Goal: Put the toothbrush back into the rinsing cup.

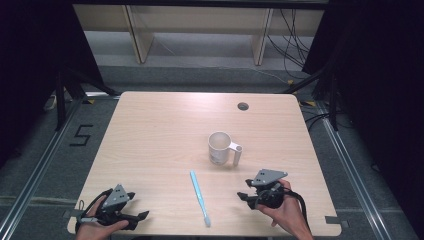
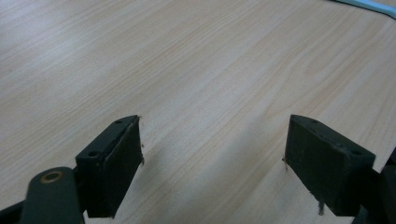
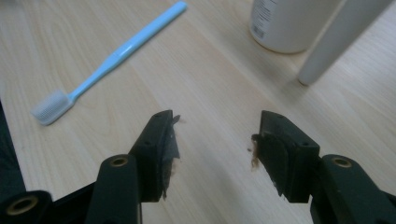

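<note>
One toothbrush (image 1: 199, 197) left of right claw (image 1: 243, 189)

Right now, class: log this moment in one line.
left gripper: open, empty | right gripper: open, empty | toothbrush: flat on table | mug: upright

Mug (image 1: 219, 147): upright, mid tabletop (image 1: 160, 125), handle toward right.
Toothbrush (image 1: 199, 196): flat, between grippers.
Left gripper (image 1: 135, 210): near edge.
Right gripper (image 1: 244, 189): below mug.

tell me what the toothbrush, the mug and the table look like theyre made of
Toothbrush: light blue plastic, smooth and slightly glossy, with pale bristles.
Mug: white, matte; plastic or ceramic, the look leaves it open.
Table: pale wood-grain top, probably laminate, given its even sheen.
</note>
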Tool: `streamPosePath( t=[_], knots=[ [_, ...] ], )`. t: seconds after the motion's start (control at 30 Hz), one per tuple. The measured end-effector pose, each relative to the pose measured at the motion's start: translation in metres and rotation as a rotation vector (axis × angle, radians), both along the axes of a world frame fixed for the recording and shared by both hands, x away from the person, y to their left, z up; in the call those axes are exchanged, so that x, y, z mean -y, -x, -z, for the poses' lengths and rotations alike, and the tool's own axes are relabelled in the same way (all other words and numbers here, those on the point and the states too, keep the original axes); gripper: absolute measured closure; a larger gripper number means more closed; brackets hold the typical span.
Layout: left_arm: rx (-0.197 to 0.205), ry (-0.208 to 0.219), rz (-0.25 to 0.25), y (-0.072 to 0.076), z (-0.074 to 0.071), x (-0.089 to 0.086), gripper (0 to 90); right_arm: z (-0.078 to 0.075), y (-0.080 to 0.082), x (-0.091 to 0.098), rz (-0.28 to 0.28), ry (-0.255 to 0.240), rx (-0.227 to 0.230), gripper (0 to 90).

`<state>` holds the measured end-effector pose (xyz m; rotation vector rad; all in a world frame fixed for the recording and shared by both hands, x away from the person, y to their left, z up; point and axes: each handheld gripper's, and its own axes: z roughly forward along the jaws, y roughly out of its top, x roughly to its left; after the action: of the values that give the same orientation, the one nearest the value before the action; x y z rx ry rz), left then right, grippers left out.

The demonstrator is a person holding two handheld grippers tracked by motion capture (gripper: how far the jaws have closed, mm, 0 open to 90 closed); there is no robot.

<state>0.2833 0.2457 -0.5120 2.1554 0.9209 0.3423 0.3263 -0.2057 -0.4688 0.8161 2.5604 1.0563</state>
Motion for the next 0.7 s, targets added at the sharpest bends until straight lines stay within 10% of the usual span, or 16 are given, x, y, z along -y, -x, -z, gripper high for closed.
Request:
streamPosePath(
  t=[0.7],
  knots=[
    [0.0, -0.021, 0.004, -0.001, -0.002, -0.003, 18.3, -0.006, -0.011, -0.067, -0.198, -0.002, -0.018, 60.2]
  ],
)
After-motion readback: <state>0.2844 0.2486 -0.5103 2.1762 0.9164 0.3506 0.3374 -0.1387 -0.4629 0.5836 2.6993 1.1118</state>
